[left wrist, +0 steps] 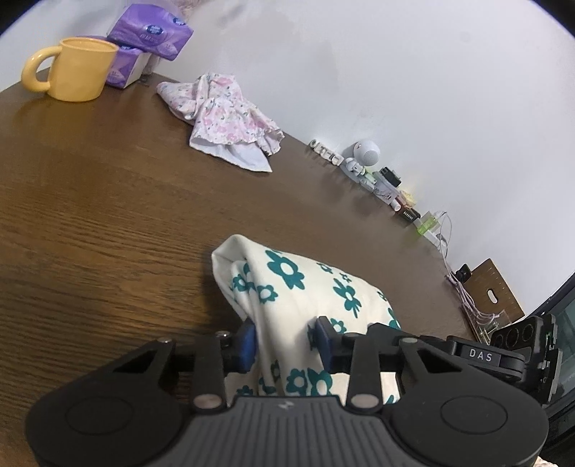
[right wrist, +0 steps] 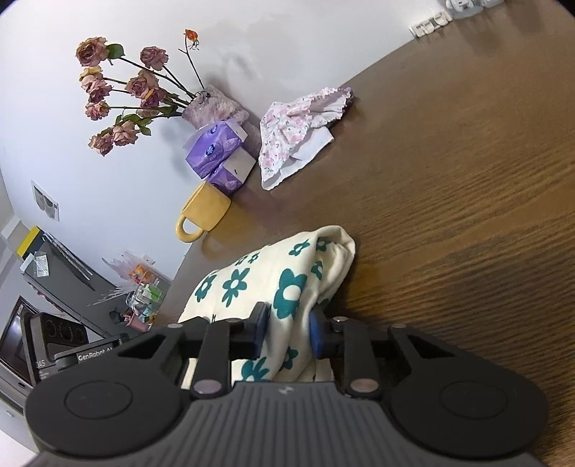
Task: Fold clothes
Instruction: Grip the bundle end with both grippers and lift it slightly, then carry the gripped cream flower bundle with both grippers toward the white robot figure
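Observation:
A cream garment with teal flowers (left wrist: 305, 287) is bunched over the brown wooden table (left wrist: 107, 215). My left gripper (left wrist: 284, 341) is shut on one part of it, the cloth pinched between the blue pads. My right gripper (right wrist: 287, 332) is shut on another part of the same garment (right wrist: 273, 280), which drapes forward past the fingers. A crumpled pink floral garment (left wrist: 226, 115) lies farther back near the wall; it also shows in the right wrist view (right wrist: 298, 125).
A yellow mug (left wrist: 77, 68) and purple tissue packs (left wrist: 151, 32) stand at the table's back, with dried roses in a vase (right wrist: 143, 93) beside them. A white robot figure (left wrist: 363, 158), small gadgets and cables line the wall edge. The other gripper (left wrist: 521, 345) shows at right.

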